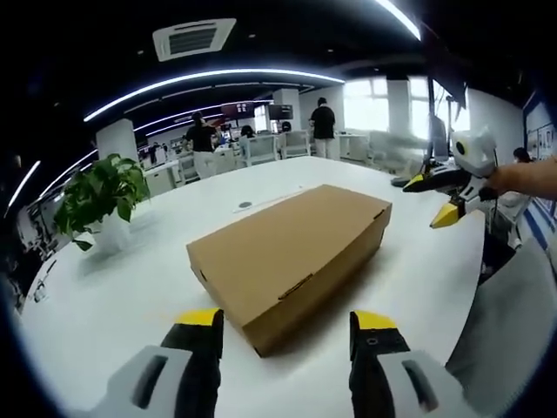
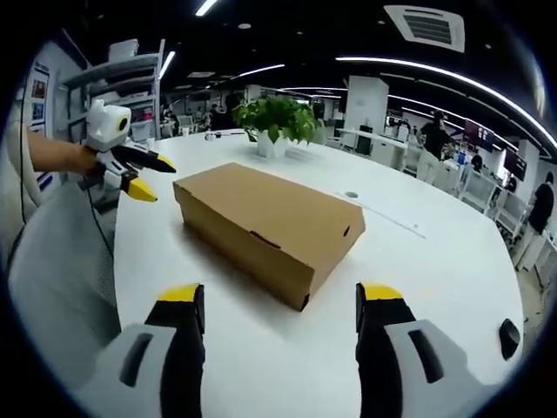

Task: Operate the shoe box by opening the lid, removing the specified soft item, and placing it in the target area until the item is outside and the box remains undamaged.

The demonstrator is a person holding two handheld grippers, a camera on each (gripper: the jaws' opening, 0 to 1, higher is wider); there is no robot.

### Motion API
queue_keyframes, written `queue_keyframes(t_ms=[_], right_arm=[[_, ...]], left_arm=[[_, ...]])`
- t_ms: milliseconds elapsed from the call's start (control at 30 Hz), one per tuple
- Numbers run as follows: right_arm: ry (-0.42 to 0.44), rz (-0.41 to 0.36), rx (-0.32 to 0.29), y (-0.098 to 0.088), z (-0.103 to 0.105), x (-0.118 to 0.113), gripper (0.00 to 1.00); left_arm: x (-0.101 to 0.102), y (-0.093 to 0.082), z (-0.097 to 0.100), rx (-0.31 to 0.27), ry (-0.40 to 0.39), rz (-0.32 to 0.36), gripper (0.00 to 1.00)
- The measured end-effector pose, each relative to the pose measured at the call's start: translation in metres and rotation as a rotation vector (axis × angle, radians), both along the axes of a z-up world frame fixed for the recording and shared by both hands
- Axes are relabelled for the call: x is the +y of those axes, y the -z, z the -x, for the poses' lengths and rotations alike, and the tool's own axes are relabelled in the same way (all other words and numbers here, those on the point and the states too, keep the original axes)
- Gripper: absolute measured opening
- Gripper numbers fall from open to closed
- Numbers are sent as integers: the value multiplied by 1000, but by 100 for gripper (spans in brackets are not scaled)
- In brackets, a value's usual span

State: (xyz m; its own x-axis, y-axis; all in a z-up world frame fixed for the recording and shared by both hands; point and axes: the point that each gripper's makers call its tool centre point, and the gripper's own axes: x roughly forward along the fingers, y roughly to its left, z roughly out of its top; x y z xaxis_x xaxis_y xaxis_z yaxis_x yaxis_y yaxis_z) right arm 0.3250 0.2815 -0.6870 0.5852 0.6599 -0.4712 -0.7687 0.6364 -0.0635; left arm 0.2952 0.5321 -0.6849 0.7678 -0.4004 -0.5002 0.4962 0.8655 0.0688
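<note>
Mid-desk, the shoe box [image 1: 291, 261] [image 2: 270, 228] is lying shut on the white desk [image 1: 122, 296] [image 2: 435, 261], ahead of both grippers and touching neither. I am holding my left gripper [image 1: 287, 326] [image 2: 144, 178] and right gripper [image 2: 280, 300] [image 1: 439, 198] with jaws apart, gripping nothing. A potted plant [image 1: 103, 198] [image 2: 277, 122] is standing near the desk's far edge.

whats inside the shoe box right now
Cannot be seen: the cardboard shoe box sits closed on the white table, lid flat, with its tabs tucked in. Whatever it holds is covered. Nothing rests on top of the lid, and both tools are open, apart from it.
</note>
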Motion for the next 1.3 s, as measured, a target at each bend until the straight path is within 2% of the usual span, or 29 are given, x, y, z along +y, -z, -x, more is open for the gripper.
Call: queue_keyframes(t_ms=[367, 833, 1067, 1300], right_arm=[[-43, 11, 12, 12, -17, 12, 56], [-74, 35, 36, 27, -42, 28, 48], [-72, 38, 49, 33, -54, 34, 47], [-57, 32, 57, 34, -56, 34, 47]], left_arm=[[3, 6, -14, 3, -54, 6, 53], [12, 23, -26, 45, -118, 10, 48], [13, 28, -29, 59, -158, 32, 46], [12, 31, -34, 66, -198, 53, 46]])
